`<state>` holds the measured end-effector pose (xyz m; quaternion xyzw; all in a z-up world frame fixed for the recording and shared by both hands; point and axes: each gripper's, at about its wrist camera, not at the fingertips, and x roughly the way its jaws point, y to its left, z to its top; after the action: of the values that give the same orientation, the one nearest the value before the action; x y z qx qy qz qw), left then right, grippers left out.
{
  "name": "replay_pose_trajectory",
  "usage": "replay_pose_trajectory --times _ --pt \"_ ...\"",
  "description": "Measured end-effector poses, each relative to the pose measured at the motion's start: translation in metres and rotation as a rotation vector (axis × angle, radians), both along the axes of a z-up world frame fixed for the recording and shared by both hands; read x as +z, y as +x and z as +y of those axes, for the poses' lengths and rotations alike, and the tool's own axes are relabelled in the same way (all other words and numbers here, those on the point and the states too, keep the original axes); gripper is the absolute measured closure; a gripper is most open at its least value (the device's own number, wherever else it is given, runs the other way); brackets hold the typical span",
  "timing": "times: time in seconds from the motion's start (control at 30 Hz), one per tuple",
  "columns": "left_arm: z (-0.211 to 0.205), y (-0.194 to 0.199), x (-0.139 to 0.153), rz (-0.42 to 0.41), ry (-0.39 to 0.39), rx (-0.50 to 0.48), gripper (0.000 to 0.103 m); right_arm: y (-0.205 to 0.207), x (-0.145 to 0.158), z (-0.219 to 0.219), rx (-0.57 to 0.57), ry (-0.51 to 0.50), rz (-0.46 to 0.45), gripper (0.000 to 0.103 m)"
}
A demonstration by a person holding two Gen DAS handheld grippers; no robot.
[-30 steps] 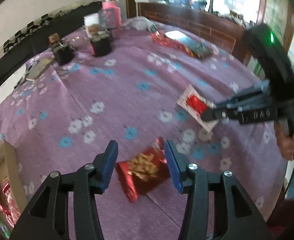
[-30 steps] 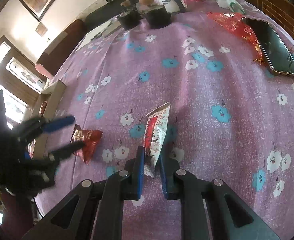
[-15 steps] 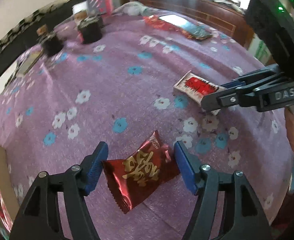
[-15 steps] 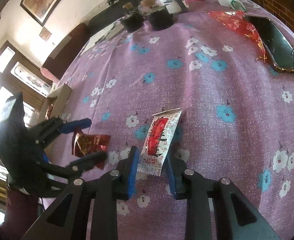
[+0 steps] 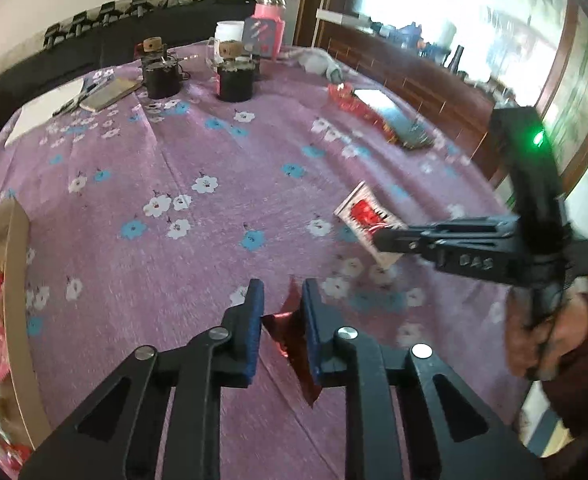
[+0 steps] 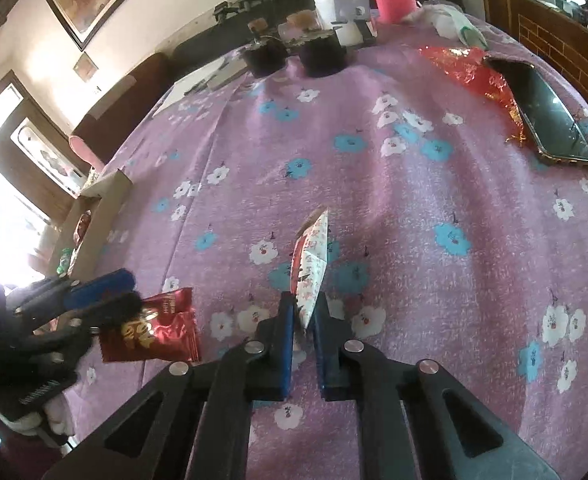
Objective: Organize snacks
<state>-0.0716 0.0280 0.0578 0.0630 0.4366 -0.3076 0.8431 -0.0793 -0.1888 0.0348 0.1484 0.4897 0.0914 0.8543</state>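
The table (image 5: pixel 222 168) with its purple flowered cloth fills both views. At its left edge stands the cardboard box (image 5: pixel 18 264), with red packets inside; in the right wrist view the box (image 6: pixel 106 196) is seen far left, well apart from both grippers.

At the far side are 2 dark jars (image 5: pixel 236 80), a pink cup (image 5: pixel 270 26) and a notebook (image 5: pixel 110 94). At the far right a phone (image 6: pixel 541 116) lies on a crumpled red wrapper (image 6: pixel 465 68).

The left gripper (image 5: pixel 282 324) is now narrow and clamps the red packet (image 5: pixel 292 336), which stands on edge between the blue pads. 0.5 s ago these jaws were wide and the packet lay flat between them. In the right wrist view the same red packet (image 6: pixel 154 328) hangs from the left gripper (image 6: pixel 106 300), and it looks raised off the cloth at the near left.

The right gripper (image 6: pixel 303 320) holds the white packet (image 6: pixel 309 264) by its near end, jaws narrow, and the packet is turned on edge, pointing to the far side. 0.5 s ago it showed its printed face, more flat. From the left wrist view the white packet (image 5: pixel 367 220) is in the tips of the right gripper (image 5: pixel 381 240), at the right of the table; whether it touches the cloth I cannot tell. The right hand (image 5: pixel 549 332) grips the handle.
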Motion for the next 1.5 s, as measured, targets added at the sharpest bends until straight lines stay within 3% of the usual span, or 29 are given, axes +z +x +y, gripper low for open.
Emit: replay_pose_trajectory --times 0.37,0.63,0.8,0.9,0.97,1.03,1.17,1.23,1.4,1.47,1.5 --pt "0.020 -0.004 -0.004 0.102 -0.182 0.014 0.093 -0.010 0.015 0.015 0.032 0.011 -0.043 0.094" --pt "0.036 -0.012 0.012 0.091 -0.269 0.066 0.102 -0.012 0.024 0.023 0.040 -0.006 -0.069 0.094" --pt "0.053 -0.015 0.026 0.013 -0.267 0.125 0.102 -0.011 0.025 0.031 0.058 -0.011 -0.070 0.094" --pt "0.053 -0.016 0.019 0.060 -0.230 0.103 0.090 -0.011 0.022 0.033 0.067 0.003 -0.060 0.094" --pt "0.049 -0.023 0.013 0.081 -0.167 0.120 0.071 -0.013 0.020 0.034 0.071 0.002 -0.057 0.094" --pt "0.048 -0.032 0.008 0.079 -0.140 0.164 0.044 -0.015 0.019 0.034 0.071 0.001 -0.057 0.094" --pt "0.036 -0.050 0.000 0.063 -0.096 0.214 0.040 -0.016 0.019 0.029 0.062 0.012 -0.069 0.094" --pt "0.024 -0.053 -0.009 0.042 -0.026 0.236 0.022 -0.016 0.017 0.025 0.053 0.022 -0.069 0.094" --pt "0.001 -0.047 -0.040 0.056 0.115 0.256 0.022 -0.021 0.016 0.014 0.037 0.044 -0.066 0.094" --pt "0.000 -0.049 -0.039 0.018 0.146 0.256 0.041 -0.025 0.018 0.012 0.035 0.045 -0.072 0.094" --pt "0.002 -0.047 -0.037 0.030 0.128 0.245 0.066 -0.026 0.018 0.011 0.037 0.046 -0.075 0.094"
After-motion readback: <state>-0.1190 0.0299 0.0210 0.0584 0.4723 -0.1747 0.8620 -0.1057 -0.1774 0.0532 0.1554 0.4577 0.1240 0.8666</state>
